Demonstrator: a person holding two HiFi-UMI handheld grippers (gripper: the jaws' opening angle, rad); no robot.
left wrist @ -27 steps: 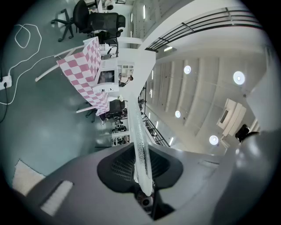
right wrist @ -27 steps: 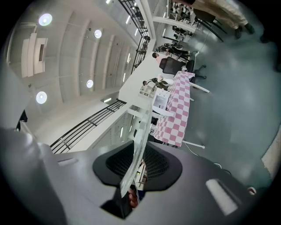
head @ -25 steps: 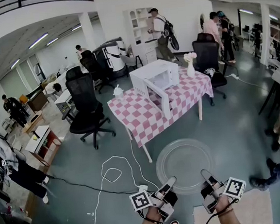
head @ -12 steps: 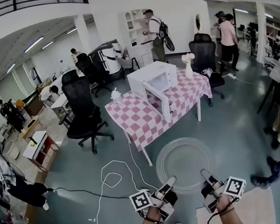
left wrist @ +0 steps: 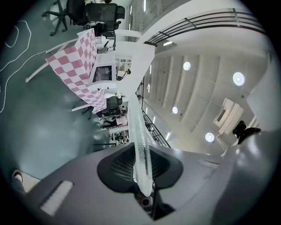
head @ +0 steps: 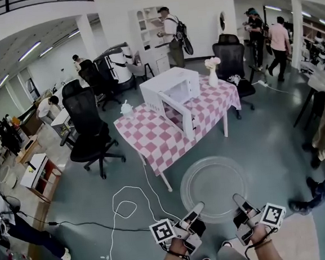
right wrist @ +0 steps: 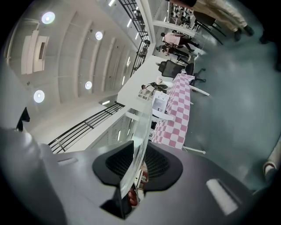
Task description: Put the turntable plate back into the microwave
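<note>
1. The turntable plate [head: 214, 189] is held roughly level above the floor, well short of the table.
2. Its near rim is pinched narrowly by the left gripper [head: 195, 211], and it is gripped by the right gripper [head: 239, 200] as well.
3. The microwave [head: 170, 89] is seen far ahead on the checked table [head: 152, 141], with its door [head: 179, 115] open.
4. The plate is picked up; carrying and seating it inside appear left to do.

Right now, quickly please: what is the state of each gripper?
The left gripper is closed on the glass turntable plate, at its near rim.
The right gripper is closed on the same plate's near rim too.
</note>
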